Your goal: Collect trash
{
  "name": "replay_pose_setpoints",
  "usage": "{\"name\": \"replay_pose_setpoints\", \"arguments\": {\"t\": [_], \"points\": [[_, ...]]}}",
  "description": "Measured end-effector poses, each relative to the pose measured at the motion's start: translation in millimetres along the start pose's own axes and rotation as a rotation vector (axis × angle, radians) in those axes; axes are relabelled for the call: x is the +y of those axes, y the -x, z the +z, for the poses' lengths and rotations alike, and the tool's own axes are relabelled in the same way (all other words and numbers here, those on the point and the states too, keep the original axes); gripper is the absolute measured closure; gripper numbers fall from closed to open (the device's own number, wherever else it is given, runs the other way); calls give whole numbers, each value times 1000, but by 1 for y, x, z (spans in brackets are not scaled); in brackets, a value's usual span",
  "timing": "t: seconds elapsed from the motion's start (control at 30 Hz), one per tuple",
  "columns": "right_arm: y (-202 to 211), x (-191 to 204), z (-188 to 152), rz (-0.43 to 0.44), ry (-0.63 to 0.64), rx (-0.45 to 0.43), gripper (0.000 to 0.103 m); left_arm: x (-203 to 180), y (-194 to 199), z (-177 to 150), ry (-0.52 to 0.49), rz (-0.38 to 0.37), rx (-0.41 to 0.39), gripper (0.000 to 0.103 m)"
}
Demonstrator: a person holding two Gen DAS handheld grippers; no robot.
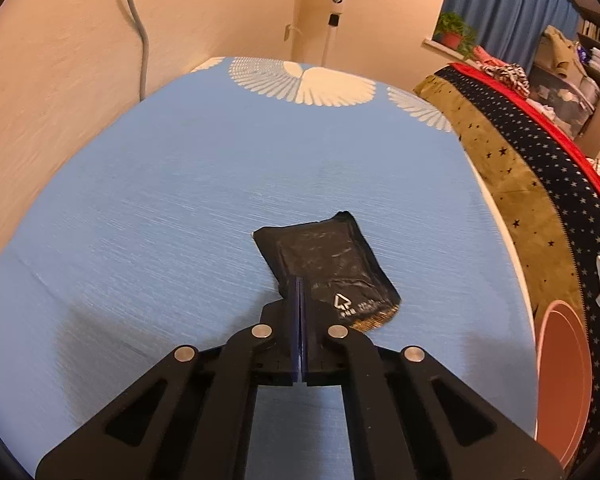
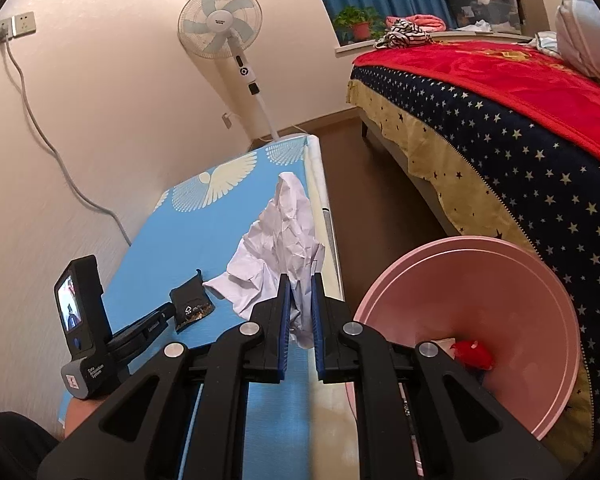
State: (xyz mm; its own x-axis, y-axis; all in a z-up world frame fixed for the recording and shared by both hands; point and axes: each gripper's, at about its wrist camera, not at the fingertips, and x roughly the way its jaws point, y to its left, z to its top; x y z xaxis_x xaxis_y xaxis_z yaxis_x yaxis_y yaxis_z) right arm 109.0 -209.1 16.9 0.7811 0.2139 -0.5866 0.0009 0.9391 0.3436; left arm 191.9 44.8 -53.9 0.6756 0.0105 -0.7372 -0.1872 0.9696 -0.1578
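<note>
A black foil wrapper (image 1: pixel 332 264) lies on the blue tablecloth (image 1: pixel 160 200), and my left gripper (image 1: pixel 299 282) is shut on its near left edge. The right wrist view shows the same wrapper (image 2: pixel 190 306) at the tips of the left gripper, to the left. My right gripper (image 2: pixel 300 280) is shut on a large crumpled sheet of white paper (image 2: pixel 284 232), which is pinched between the blue pads over the table's right edge. A pink bin (image 2: pixel 500 280) stands on the floor to the right, tilted towards me, with a red scrap (image 2: pixel 472 354) inside.
A bed with a starred navy cover (image 2: pixel 520 152) and red blanket runs along the right, past the bin. A standing fan (image 2: pixel 220 28) is beyond the table's far end. A wall with a grey cable (image 2: pixel 40 128) borders the table's left side.
</note>
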Motion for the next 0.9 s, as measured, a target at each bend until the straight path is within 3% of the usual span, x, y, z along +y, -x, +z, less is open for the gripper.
{"name": "replay_pose_setpoints", "arguments": {"t": [0.4, 0.43, 0.5, 0.53, 0.6, 0.67, 0.9], "points": [[12, -1, -6, 5, -34, -15, 92, 14, 16, -14, 26, -74, -15, 102], [11, 0, -6, 6, -33, -15, 92, 14, 16, -13, 20, -71, -16, 97], [9, 0, -5, 10, -33, -16, 92, 12, 16, -11, 20, -59, -28, 69], [8, 0, -4, 10, -35, -17, 92, 11, 17, -11, 22, -56, -36, 50], [6, -3, -3, 8, -41, -16, 92, 3, 16, -7, 13, -48, -50, 42], [3, -6, -2, 5, -45, -14, 92, -6, 12, -4, -4, -26, -45, 25], [-5, -16, 0, -14, -58, -2, 92, -33, -11, 6, -43, 65, -12, 16]]}}
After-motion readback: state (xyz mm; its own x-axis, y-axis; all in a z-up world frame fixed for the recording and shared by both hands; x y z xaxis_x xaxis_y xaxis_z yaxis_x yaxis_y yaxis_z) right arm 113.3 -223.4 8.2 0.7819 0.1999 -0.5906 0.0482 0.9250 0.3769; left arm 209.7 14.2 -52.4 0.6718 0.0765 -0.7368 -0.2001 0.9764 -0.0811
